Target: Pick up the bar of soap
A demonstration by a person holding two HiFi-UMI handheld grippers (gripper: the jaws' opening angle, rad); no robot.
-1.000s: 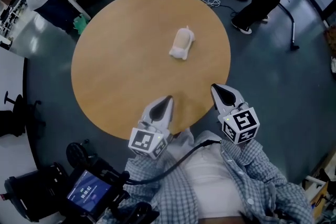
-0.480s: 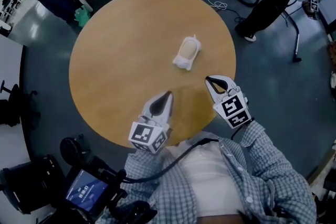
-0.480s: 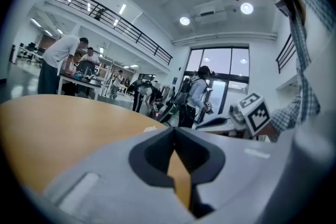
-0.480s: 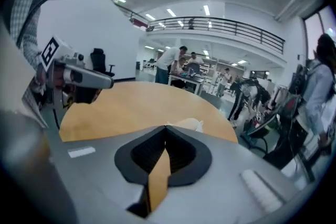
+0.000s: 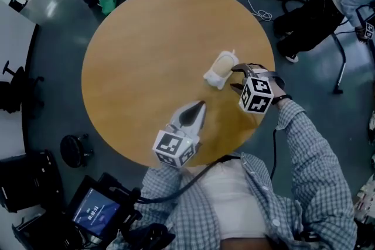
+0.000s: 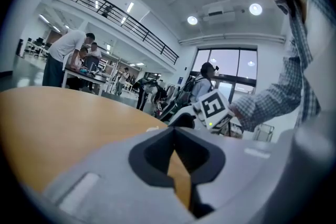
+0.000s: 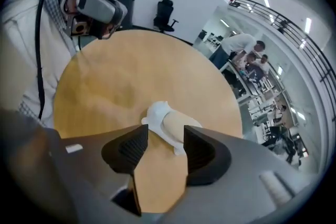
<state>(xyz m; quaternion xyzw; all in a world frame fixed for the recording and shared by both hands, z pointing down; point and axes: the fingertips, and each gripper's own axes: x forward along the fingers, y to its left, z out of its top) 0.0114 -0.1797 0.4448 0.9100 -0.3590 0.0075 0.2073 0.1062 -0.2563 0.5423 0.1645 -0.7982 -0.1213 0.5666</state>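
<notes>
step in hand: i judge this to be the approach for the grasp; nothing is gripped yet.
bar of soap (image 5: 221, 69): a pale bar in white wrapping, lying flat on the round wooden tabletop (image 5: 135, 67), toward its right side.
right gripper (image 5: 235, 78): low over the tabletop, just beside the bar; its jaws are opening, with nothing between them and the bar just ahead of the tips.
left gripper (image 5: 197, 107): over the near part of the tabletop, well apart from the bar; jaws pressed together on nothing.
alignment: in the right gripper view the bar (image 7: 169, 124) lies slantwise across the gap, so i would turn the wrist until the jaws face its two long sides.
descent: i would let the jaws spread wider than the bar's narrow width, then bring the tips down to the tabletop on either side of it before closing.
grip: i expect the wrapping to be slick and loose, so i would pinch on the firm bar at mid-length, not on the crimped ends.
risk: closing early or off-centre would likely push the bar along the tabletop.
</notes>
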